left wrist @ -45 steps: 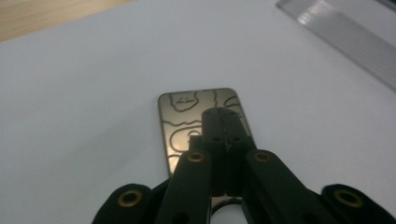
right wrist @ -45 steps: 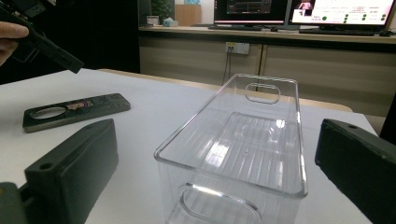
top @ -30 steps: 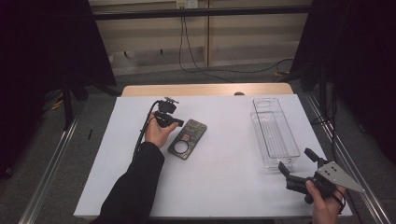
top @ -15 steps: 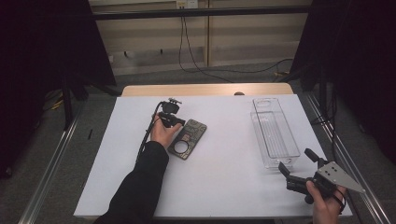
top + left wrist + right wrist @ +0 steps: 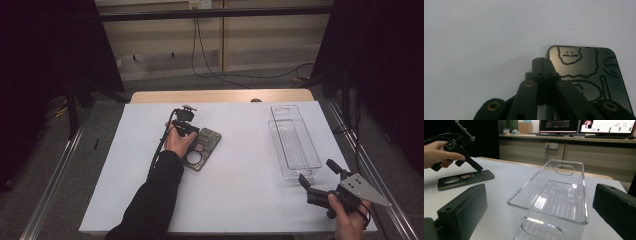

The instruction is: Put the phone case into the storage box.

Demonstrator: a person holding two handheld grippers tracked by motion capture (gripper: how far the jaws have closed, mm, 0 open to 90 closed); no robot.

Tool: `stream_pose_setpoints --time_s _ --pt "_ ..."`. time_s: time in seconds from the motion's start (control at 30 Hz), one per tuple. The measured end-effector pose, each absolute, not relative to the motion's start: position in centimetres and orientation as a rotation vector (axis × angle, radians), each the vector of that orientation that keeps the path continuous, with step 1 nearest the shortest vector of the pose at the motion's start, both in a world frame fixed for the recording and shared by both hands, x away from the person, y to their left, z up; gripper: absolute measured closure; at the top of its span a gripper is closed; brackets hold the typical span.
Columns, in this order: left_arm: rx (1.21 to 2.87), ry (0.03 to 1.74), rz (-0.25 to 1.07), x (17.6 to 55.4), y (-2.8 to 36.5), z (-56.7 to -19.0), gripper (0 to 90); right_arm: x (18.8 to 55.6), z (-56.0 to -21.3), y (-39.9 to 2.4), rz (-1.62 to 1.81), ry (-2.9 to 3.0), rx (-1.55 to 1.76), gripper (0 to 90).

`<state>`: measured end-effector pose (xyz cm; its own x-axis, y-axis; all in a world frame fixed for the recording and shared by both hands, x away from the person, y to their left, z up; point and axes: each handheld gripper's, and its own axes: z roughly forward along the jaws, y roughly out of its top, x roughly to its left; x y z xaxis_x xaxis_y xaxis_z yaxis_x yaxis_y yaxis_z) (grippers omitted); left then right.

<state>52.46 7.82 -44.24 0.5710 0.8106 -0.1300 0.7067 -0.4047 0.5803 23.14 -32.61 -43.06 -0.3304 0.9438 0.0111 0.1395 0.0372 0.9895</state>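
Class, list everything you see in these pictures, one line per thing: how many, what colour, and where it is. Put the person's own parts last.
Tray: one, clear, empty, right side of the table, long side running away from the person.
Flat device: one, dark with a round hole near its close end, left of centre, lying flat.
Table: one, white top.
Monitors: several, lit, on the far bench.
Left gripper: one, black, jaws shut, tips at the device's far end, held in the left hand.
Right gripper: one, black with a grey plate, jaws open, near the tray's close end.
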Motion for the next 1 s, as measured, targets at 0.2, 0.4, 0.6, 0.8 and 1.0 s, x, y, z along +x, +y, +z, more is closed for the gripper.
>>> stream_pose_setpoints --time_s 0.2,0.4,0.6,0.8,1.0 --pt "2.213 1.199 0.204 52.4 7.6 -44.6 90.0 23.1 -43.1 -32.6 1.371 1.575 1.127 0.0" --pt "2.212 1.176 0.188 52.2 7.0 -44.5 90.0 23.1 -43.1 -32.6 1.371 1.576 1.125 0.0" --pt "2.203 1.178 0.168 52.0 6.5 -44.7 90.0 23.1 -43.1 -32.6 1.371 1.576 1.126 0.0" --pt "2.208 1.155 0.141 51.7 6.0 -44.6 90.0 23.1 -43.1 -32.6 1.371 1.576 1.125 0.0" --pt "2.223 1.12 0.126 51.2 5.3 -44.6 90.0 23.1 -43.1 -32.6 1.372 1.575 1.126 0.0"
